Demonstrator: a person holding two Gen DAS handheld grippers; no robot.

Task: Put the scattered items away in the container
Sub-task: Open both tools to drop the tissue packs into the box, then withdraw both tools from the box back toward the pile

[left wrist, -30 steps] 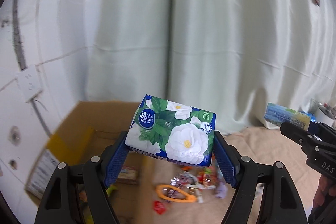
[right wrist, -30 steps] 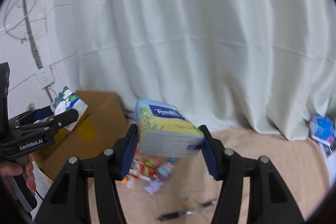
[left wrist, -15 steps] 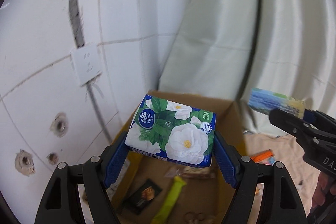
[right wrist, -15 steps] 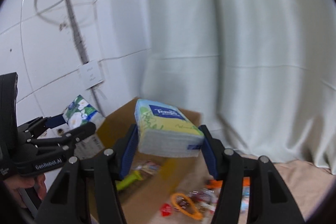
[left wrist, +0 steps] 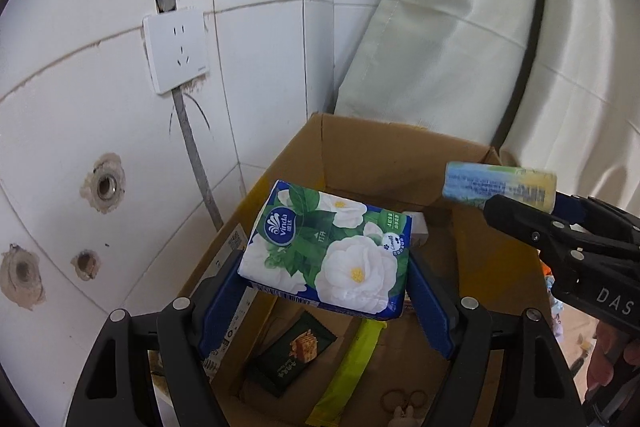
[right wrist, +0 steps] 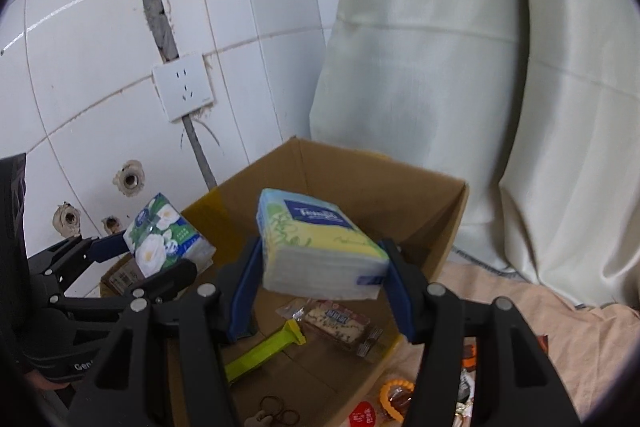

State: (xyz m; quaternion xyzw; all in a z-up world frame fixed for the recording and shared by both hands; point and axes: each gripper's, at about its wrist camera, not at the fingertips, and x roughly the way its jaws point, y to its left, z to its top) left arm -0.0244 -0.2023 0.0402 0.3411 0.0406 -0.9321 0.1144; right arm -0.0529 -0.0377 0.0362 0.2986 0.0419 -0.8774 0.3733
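Two tissue packs (left wrist: pixel 326 247) (right wrist: pixel 320 247) gripped above open cardboard box (right wrist: pixel 380 187) rim

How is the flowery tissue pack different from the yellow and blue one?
The flowery tissue pack has white flowers and green leaves on dark blue; the yellow and blue tissue pack is pale with a dark blue label. The flowery tissue pack sits in the left gripper; the yellow and blue tissue pack sits in the right gripper. Both are soft packs, clamped and held over the cardboard box.
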